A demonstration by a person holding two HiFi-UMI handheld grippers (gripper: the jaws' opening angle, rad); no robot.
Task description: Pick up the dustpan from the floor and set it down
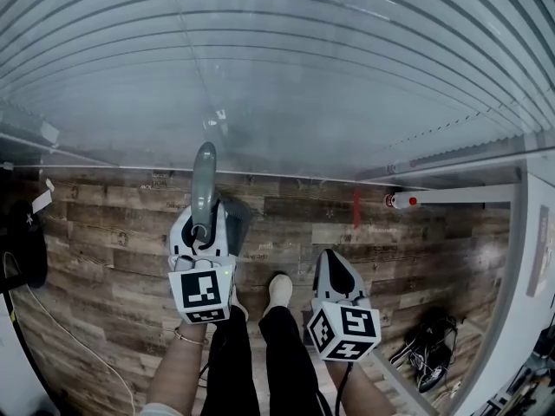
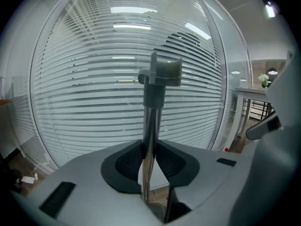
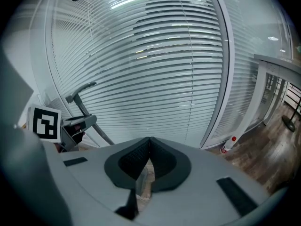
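My left gripper [image 2: 149, 147] pinched the dustpan's handle [image 2: 151, 119] firmly; I judged a slow, vertical lift safest (right gripper [image 3: 148, 142] idle, jaws together, empty).

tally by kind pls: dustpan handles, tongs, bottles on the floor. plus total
dustpan handle: 1
tongs: 2, left tongs shut on that handle, right tongs shut on nothing
red-capped white bottle: 1
total: 4
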